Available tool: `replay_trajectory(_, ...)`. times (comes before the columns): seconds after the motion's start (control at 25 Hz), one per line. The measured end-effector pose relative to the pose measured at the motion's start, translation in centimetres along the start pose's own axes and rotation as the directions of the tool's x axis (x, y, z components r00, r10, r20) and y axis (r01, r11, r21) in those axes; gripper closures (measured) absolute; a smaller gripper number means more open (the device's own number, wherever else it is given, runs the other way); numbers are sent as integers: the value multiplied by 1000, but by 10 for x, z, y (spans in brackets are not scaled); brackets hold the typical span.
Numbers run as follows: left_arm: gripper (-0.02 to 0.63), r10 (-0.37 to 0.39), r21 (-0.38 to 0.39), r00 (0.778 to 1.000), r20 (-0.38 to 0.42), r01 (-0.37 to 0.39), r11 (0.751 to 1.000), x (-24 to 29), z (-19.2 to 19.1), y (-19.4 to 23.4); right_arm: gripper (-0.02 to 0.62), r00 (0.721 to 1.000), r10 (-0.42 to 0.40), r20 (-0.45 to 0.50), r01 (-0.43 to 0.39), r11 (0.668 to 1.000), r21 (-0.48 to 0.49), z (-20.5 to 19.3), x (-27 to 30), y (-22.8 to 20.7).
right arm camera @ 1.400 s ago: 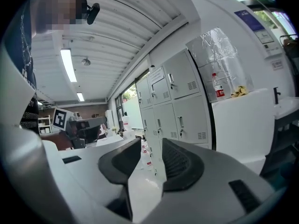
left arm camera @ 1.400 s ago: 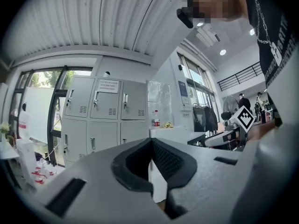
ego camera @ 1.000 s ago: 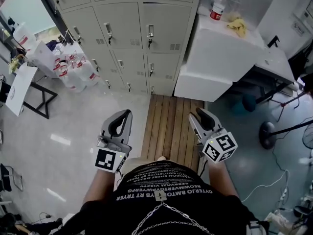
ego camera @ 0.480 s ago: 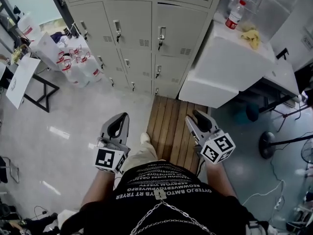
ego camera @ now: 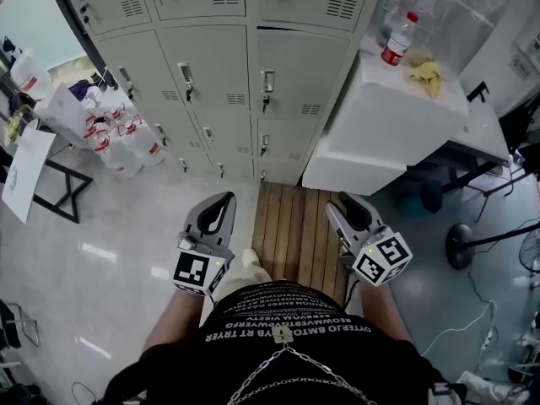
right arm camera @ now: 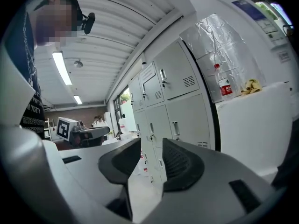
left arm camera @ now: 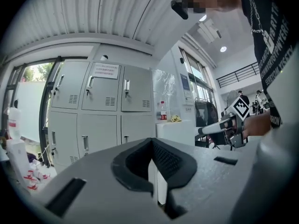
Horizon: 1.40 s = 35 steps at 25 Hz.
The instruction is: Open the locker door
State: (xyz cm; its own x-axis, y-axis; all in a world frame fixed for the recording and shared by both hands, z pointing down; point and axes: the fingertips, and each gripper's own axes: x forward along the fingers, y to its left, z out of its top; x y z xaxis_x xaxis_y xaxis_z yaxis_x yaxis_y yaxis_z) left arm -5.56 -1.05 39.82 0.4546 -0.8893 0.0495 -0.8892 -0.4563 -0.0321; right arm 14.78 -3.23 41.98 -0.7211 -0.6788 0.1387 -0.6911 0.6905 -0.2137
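A bank of grey metal lockers [ego camera: 211, 66] stands ahead, each door with a small upright handle [ego camera: 267, 81]. A dark gap runs along the top of the right-hand middle door [ego camera: 304, 70]. Both grippers are held level at waist height, well short of the lockers. My left gripper [ego camera: 223, 197] [left arm camera: 150, 143] is shut with nothing in it. My right gripper [ego camera: 341, 199] [right arm camera: 152, 146] is open. Its jaws have just been opening, and nothing is between them. The lockers also fill the left gripper view [left arm camera: 103, 106] and the right gripper view [right arm camera: 177, 101].
To the right of the lockers a white counter [ego camera: 396, 108] carries a bottle [ego camera: 395, 36] and a yellow cloth [ego camera: 429, 70]. A wooden slat mat [ego camera: 291, 226] lies underfoot. Plastic jugs [ego camera: 118, 133] and a black-framed table [ego camera: 51, 184] are at the left, a fan base [ego camera: 460, 245] at the right.
The person has stepped toward the lockers, carrying both grippers forward. A shoe now shows between the grippers. Nothing has been touched or taken hold of.
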Motion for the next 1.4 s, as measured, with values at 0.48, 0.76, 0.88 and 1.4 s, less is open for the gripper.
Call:
replay_trajectory(0.48,607,-67,-5,995,-69,67,998,41,-27,37,466,1000,16,-16,-16,1000,0,10,68,-7)
replay_trajectory(0.76,607,-79,-23,993,-82,78,997,51,-37,68,466,999,32,-8,-32,999,-28,24,114,5)
replay_trajectory(0.88,607,-98,-15,993,-60,97,995,56,-31,78,466,1000,31,2,-31,999,-40,30,132,10)
replay_trajectory(1.4,607,-128,101,988,-86,137,985,77,-39,102,466,998,-24,-65,22,999,-39,15,158,4)
